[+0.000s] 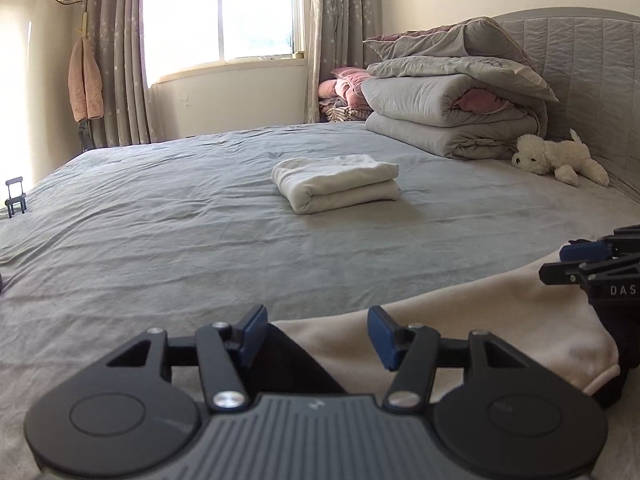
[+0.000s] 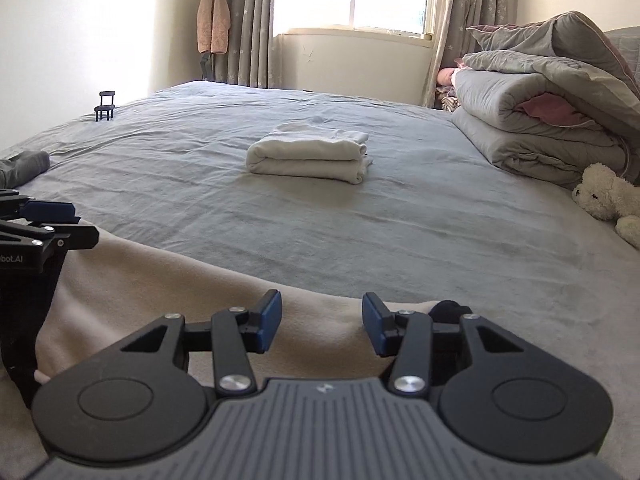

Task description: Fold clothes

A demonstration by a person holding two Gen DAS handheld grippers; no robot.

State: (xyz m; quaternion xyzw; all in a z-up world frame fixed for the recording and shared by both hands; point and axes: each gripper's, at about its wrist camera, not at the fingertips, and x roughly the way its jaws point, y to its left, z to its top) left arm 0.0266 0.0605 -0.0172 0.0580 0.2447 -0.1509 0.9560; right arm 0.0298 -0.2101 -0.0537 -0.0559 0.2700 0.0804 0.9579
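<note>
A beige garment (image 1: 480, 320) lies flat on the near edge of the grey bed; it also shows in the right wrist view (image 2: 160, 292). My left gripper (image 1: 316, 332) is open and empty, low over the garment's left end. My right gripper (image 2: 320, 324) is open and empty, low over the garment's right part; its fingers (image 1: 576, 268) show at the right edge of the left wrist view. A folded white garment (image 1: 336, 182) sits in the middle of the bed and shows in the right wrist view (image 2: 308, 158).
The grey bed sheet (image 1: 160, 240) spreads wide. Stacked folded quilts (image 1: 452, 96) and a white plush dog (image 1: 560, 158) lie by the headboard at right. A small black stand (image 2: 105, 106) sits at the far left edge. Curtains and a window are behind.
</note>
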